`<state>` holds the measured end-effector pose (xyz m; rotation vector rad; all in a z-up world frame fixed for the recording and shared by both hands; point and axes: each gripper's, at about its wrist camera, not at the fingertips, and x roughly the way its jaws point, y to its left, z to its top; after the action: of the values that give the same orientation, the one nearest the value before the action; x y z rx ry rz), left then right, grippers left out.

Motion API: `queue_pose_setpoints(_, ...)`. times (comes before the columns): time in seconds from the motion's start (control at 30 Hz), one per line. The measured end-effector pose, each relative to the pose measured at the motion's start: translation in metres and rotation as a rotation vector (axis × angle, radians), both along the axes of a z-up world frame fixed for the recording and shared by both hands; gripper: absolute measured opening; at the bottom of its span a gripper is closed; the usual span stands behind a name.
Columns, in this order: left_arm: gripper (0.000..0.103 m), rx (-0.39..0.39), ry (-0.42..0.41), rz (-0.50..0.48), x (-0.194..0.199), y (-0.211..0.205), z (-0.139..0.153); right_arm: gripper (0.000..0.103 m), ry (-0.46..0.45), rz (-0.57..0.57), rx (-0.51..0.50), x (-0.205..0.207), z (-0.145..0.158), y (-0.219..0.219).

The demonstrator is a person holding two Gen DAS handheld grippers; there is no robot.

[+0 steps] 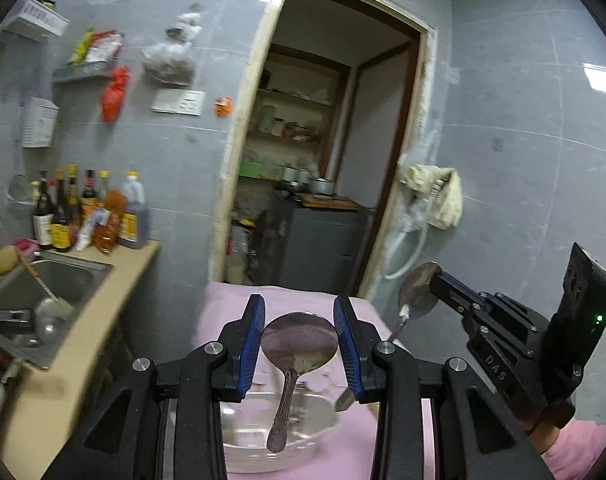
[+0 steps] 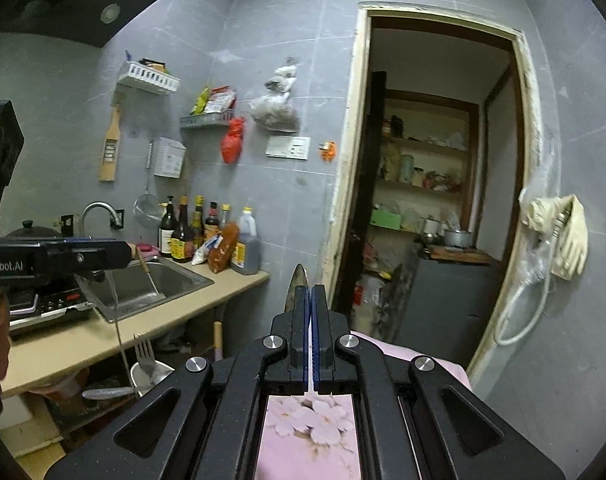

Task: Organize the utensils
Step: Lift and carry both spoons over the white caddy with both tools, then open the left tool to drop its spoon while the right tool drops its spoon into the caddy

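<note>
In the left wrist view my left gripper [image 1: 299, 340] is open, its blue pads either side of a large metal spoon [image 1: 299, 346] whose handle hangs down over a steel bowl [image 1: 275, 436]; nothing visibly grips the spoon. My right gripper [image 1: 433, 280] at the right is shut on a second spoon [image 1: 417, 292], bowl up, handle pointing down-left. In the right wrist view my right gripper [image 2: 311, 292] is shut on that spoon [image 2: 299, 284], seen edge-on. The left gripper [image 2: 103, 254] shows at the left, above a white cup [image 2: 151, 376] holding a fork [image 2: 144, 350].
A pink flowered cloth [image 1: 231, 304] covers the table. A beige counter [image 1: 83, 344] with a steel sink [image 1: 63, 280] and sauce bottles [image 1: 91, 216] runs along the left. A doorway [image 1: 323, 160] to a pantry is straight ahead. A stove [image 2: 47, 304] sits left of the sink.
</note>
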<state>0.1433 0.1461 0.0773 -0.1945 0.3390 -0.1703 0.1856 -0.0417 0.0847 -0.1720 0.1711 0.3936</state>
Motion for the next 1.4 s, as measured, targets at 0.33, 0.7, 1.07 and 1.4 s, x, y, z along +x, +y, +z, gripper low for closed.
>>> queue_pose_setpoints(0.33,0.034,-0.061,-0.024,0.109,0.012,0.045,-0.014,0.001,0.009,-0.009,-0.03,0.015,-0.013,0.02)
queue_pose_setpoints(0.7,0.034,-0.068,-0.05,0.117,0.036,0.046,-0.031,0.001,0.011,-0.021,-0.143,0.017,-0.036,0.04)
queue_pose_setpoints(1.07,0.034,-0.051,-0.002,0.092,0.058,0.042,-0.061,0.001,0.065,-0.037,-0.146,0.024,-0.051,0.033)
queue_pose_setpoints(1.4,0.034,-0.05,0.063,0.07,0.06,0.036,-0.088,0.001,0.121,-0.016,-0.149,0.03,-0.075,0.039)
